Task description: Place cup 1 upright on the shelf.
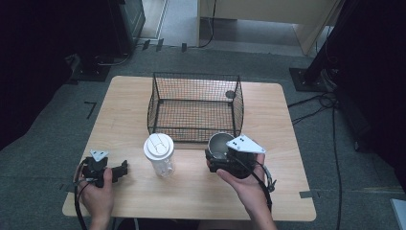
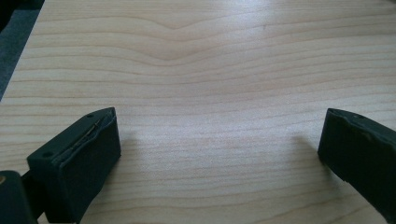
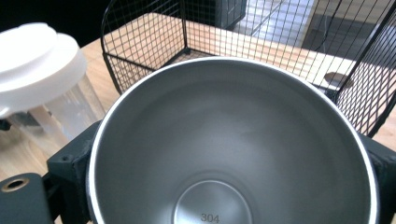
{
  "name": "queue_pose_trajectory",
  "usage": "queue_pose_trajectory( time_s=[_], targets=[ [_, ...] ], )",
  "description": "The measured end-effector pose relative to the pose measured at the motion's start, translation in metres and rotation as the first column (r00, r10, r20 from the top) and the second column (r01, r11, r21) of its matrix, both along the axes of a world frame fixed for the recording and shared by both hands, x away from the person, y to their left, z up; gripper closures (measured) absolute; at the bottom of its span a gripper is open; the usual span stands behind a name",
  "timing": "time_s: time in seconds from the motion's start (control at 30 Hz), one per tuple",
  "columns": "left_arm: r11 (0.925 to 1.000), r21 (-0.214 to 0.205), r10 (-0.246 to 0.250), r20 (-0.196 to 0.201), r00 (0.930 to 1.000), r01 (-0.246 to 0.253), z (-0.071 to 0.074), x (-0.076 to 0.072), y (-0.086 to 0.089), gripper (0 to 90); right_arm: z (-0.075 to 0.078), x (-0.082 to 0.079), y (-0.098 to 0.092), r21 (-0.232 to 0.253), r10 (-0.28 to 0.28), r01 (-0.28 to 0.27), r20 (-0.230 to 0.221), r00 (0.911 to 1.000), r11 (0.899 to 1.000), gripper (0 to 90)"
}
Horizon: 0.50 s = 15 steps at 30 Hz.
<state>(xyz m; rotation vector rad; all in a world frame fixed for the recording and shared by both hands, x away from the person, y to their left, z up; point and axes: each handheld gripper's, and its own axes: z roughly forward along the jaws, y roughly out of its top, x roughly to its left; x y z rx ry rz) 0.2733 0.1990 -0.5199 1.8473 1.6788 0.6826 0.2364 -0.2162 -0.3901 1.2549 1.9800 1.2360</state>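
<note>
You are working on a wooden tabletop (image 1: 287,143) carrying a black wire basket (image 1: 194,106) at its far centre. A clear plastic cup with a white lid (image 1: 159,153) is standing just before the basket. Your right tongs (image 1: 218,155) are pinching a stainless steel cup (image 3: 233,144) across its body beside the basket; it is rigid, light and slippery, so keep gripping below the rim. Your left tongs (image 1: 122,168) are resting spread, holding nothing.

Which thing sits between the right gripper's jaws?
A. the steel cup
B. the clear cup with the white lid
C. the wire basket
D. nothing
A: in the right gripper view the steel cup sits between the two black jaws of the right gripper, both against its sides.
</note>
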Motion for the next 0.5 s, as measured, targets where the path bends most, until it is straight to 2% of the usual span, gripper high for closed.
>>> queue_pose_trajectory(
  time_s=[0.5],
  targets=[
    [1.0,0.0,0.0,-0.001,1.0,0.0,0.0,0.0,0.0,0.0,0.026,0.018,0.005,-0.005,-0.016,0.016,0.078,0.9969,1.0,7.1]
  ],
)
